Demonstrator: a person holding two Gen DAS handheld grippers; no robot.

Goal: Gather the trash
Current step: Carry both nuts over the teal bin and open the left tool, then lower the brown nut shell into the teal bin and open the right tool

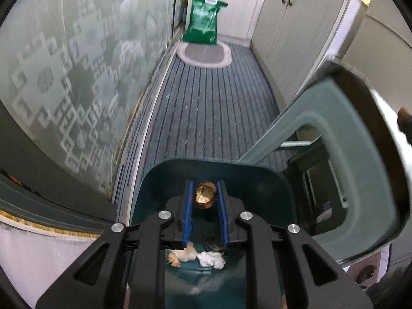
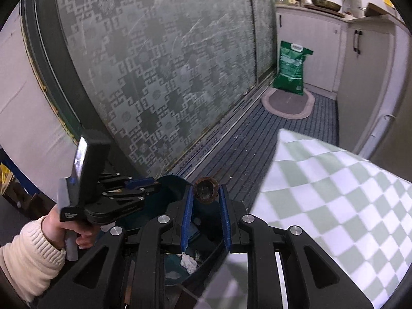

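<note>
My left gripper (image 1: 205, 193) is shut on a brown nutshell half (image 1: 205, 195) and holds it over the open dark teal trash bin (image 1: 164, 172). Crumpled white tissue (image 1: 211, 258) and beige scraps (image 1: 180, 256) lie in the bin's bottom. The bin's grey-green swing lid (image 1: 360, 180) stands open at the right. My right gripper (image 2: 206, 191) is shut on a dark brown shell piece (image 2: 206, 189), also above the bin (image 2: 172, 182). The left gripper (image 2: 139, 184) shows in the right wrist view at the left, held by a hand.
A frosted patterned sliding door (image 1: 64, 77) runs along the left. A striped grey mat (image 1: 211, 108) covers the floor, with an oval rug (image 1: 204, 55) and a green bag (image 1: 203, 20) at the far end. White cabinets (image 1: 291, 33) line the right. A green-checked cloth (image 2: 334, 195) lies right.
</note>
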